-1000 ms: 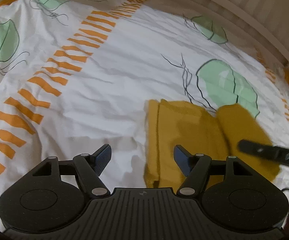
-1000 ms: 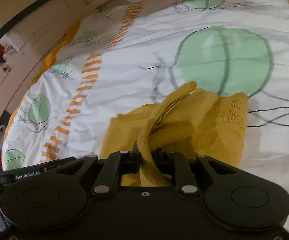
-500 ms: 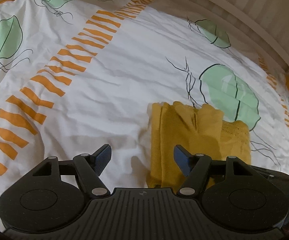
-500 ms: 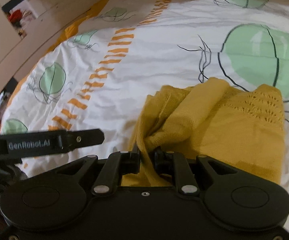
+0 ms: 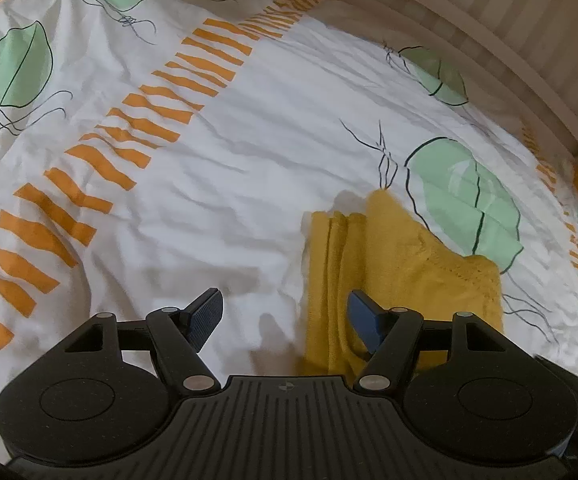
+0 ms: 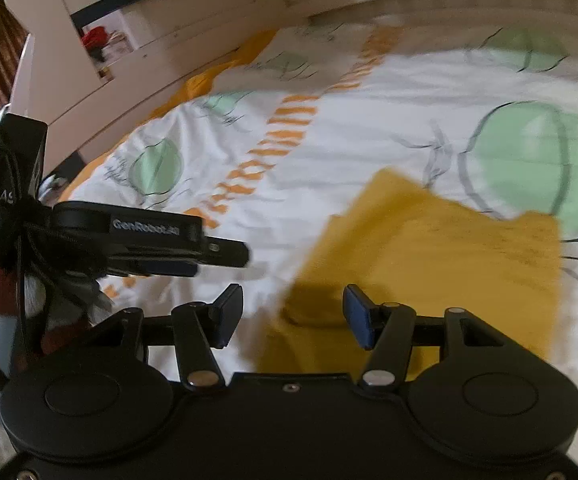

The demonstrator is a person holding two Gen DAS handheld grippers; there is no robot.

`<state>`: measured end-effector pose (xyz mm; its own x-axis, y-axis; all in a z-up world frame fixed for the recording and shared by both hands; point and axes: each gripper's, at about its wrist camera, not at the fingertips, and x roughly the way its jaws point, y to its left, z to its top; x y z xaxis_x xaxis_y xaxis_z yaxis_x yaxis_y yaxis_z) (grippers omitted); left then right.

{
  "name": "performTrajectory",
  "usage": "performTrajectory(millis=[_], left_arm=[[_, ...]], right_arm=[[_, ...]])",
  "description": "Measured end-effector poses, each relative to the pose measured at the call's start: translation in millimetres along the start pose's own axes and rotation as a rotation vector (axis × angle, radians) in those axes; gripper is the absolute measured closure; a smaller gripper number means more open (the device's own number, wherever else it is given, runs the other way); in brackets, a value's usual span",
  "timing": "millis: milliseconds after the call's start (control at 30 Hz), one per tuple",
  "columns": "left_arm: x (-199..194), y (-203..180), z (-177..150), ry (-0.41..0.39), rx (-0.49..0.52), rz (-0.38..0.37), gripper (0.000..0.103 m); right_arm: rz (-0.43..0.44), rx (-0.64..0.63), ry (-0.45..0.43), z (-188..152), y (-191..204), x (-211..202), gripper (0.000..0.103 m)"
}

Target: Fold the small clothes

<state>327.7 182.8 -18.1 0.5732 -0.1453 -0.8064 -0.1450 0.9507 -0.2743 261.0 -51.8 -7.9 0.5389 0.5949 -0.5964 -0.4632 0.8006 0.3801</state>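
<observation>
A small mustard-yellow knit garment [image 5: 401, 268] lies folded on the bed cover, its layered edge on the left. It also shows in the right wrist view [image 6: 429, 248], blurred. My left gripper [image 5: 285, 320] is open and empty, its right finger over the garment's near left edge. My right gripper [image 6: 292, 316] is open and empty, just above the garment's near corner. The left gripper's body [image 6: 145, 240] shows in the right wrist view, to the left of the garment.
The white bed cover [image 5: 193, 208] has orange stripes and green leaf prints and is wrinkled. A light wooden bed frame [image 5: 501, 52] runs along the far right. Pale furniture [image 6: 149, 36] stands past the bed's far left side.
My right gripper has opened and let go of the yellow fabric it pinched, and the fold now lies flat. The left gripper stayed open and tilted slightly.
</observation>
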Motion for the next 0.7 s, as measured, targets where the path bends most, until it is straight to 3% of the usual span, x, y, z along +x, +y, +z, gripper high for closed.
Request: performTrajectory(millis=[100, 167, 300, 467, 700], left_arm=[[2, 0, 0, 0.006, -0.008, -0.014, 0.035], [3, 0, -1, 0.013, -0.016, -0.021, 0.035], [7, -2, -2, 0.026, -0.02, -0.036, 0.035], [10, -5, -4, 0.036, -0.01, -0.041, 0.035], [12, -4, -3, 0.049, -0.021, -0.053, 0.035]], right_arm=[[-0.049, -0.013, -0.024, -12, -6, -15, 0.029], [-0.072, -0.028, -0.027, -21, -8, -20, 0.026], [-0.091, -0.07, 0.02, -36, -4, -10, 0.026], [-0.077, -0.118, 0.013, -40, 7, 0, 0.026], [-0.063, -0.366, 0.014, -58, 51, 5, 0.027]])
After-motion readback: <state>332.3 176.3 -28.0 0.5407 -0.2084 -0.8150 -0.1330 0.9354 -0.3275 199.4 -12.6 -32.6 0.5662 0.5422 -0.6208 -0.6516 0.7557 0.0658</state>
